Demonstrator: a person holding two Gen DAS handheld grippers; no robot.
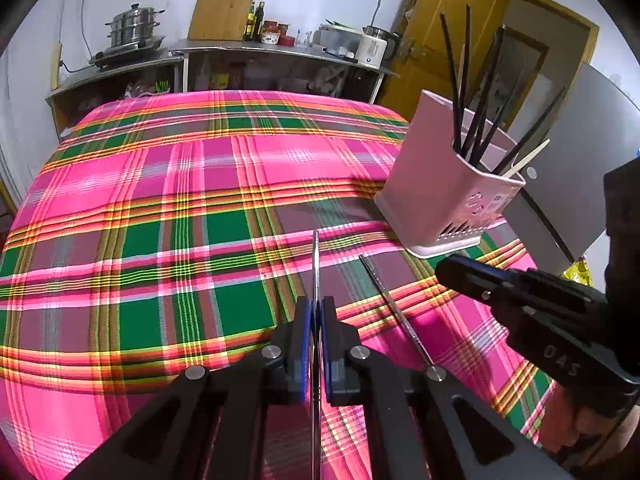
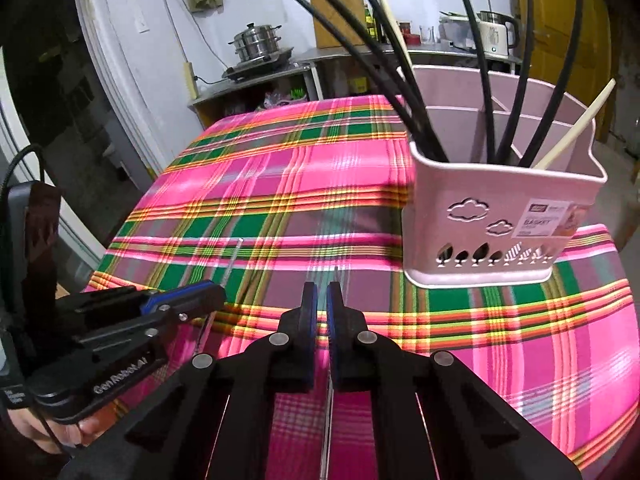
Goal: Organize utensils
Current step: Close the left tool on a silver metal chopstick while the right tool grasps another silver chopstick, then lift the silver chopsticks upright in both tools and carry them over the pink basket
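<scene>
Gripping one metal chopstick (image 1: pixel 315 264) each, both tools hover near the pink basket (image 2: pixel 500 216) of chopsticks (image 2: pixel 404 92).

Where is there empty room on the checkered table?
The bright pink and green plaid tablecloth lies bare from the pink plastic utensil basket across to the far steel counter. It is crowded near the basket, where both claws hold thin metal chopsticks.

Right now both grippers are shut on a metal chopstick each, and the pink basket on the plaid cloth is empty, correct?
Not quite. The left gripper and the right gripper are each shut on a metal chopstick, but the pink basket is not empty: the right wrist view shows several black chopsticks and a pale one standing in it. It does sit on the plaid cloth.
</scene>
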